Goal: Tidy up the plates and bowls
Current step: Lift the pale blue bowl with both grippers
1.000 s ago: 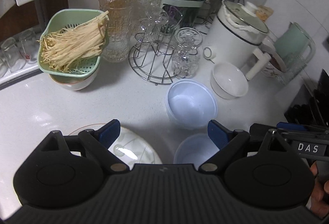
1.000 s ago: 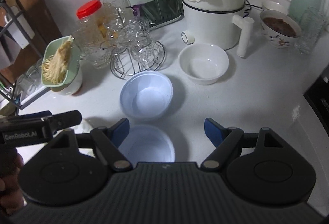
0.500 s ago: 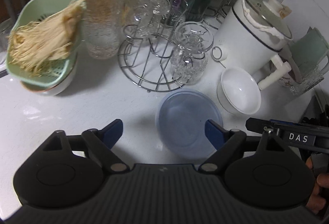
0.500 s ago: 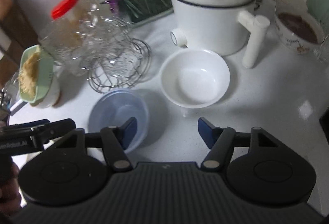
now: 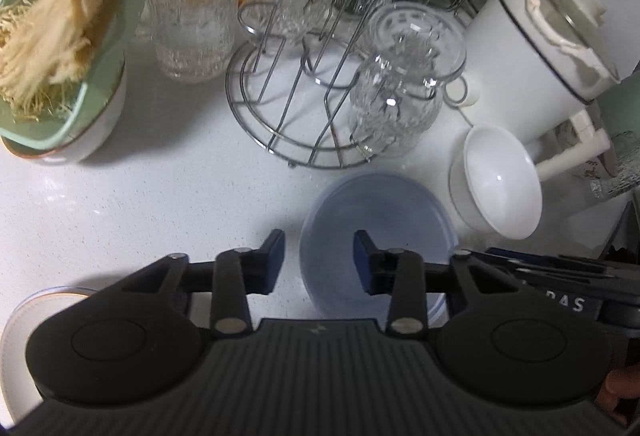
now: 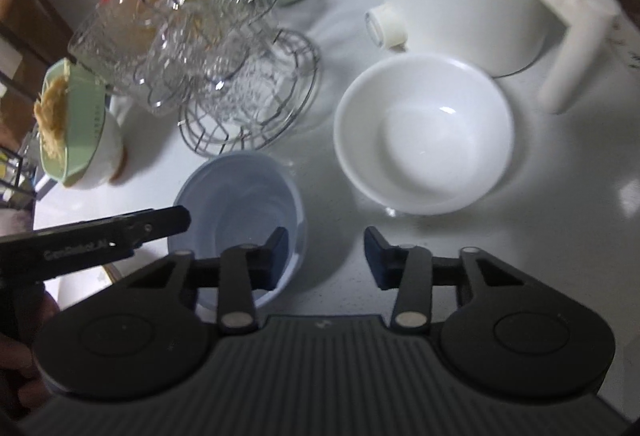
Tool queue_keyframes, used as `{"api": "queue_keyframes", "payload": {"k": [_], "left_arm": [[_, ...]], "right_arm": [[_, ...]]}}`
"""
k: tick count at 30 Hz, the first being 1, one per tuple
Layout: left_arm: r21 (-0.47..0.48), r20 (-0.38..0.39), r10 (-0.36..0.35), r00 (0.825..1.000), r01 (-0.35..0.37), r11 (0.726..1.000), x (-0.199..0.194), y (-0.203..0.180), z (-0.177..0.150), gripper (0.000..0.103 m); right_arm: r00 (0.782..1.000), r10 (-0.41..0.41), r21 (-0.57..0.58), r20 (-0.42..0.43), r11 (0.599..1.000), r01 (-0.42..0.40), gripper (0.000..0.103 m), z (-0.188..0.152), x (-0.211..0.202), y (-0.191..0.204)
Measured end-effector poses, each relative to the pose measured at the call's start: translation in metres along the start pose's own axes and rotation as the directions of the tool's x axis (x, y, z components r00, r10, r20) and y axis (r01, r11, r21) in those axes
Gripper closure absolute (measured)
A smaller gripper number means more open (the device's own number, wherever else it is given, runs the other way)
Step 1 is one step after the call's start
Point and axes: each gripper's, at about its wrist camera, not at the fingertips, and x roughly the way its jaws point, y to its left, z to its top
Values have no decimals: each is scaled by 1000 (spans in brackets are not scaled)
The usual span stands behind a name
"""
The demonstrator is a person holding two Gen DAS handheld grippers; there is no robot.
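Observation:
A pale blue plastic bowl [image 5: 376,220] stands on the white counter; it also shows in the right wrist view [image 6: 240,196]. My left gripper [image 5: 319,256] is open, its jaws astride the bowl's left rim, one finger inside and one outside. My right gripper [image 6: 326,250] is open, its left finger over the blue bowl's right rim, its right finger over bare counter. A white bowl [image 6: 424,134] sits just beyond the right gripper, also in the left wrist view [image 5: 498,184]. A plate [image 5: 24,320] lies at the left gripper's lower left.
A wire rack with glass cups [image 5: 312,104] stands behind the blue bowl. A green colander of noodles [image 5: 60,36] sits on a bowl at left. A white pot [image 5: 536,52] with a handle stands at right. A glass jar [image 6: 116,28] has a red lid.
Both grippers moved forward and down to the farther blue bowl and narrowed their jaws. The nearer blue bowl has dropped out of view. The left gripper's jaws now straddle the bowl's rim.

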Motion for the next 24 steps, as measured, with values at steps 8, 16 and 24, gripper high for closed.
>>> {"api": "queue_keyframes", "payload": {"k": [8,16,24], "left_arm": [[-9,-35,-54,998,54,998,17,-3,-6,67],[-8,-35,-77,996,77,997,14,-6,-2,67],[4,7,-97,995,97,995,-24,-15,1,67]], "right_arm": [[998,37,-41,-45,998,-39,82,2,23,7],[998,47,-28,-43,998,-48,83,2,21,5],[998,62,-8,25,998,-62,82,6,-15,9]]}}
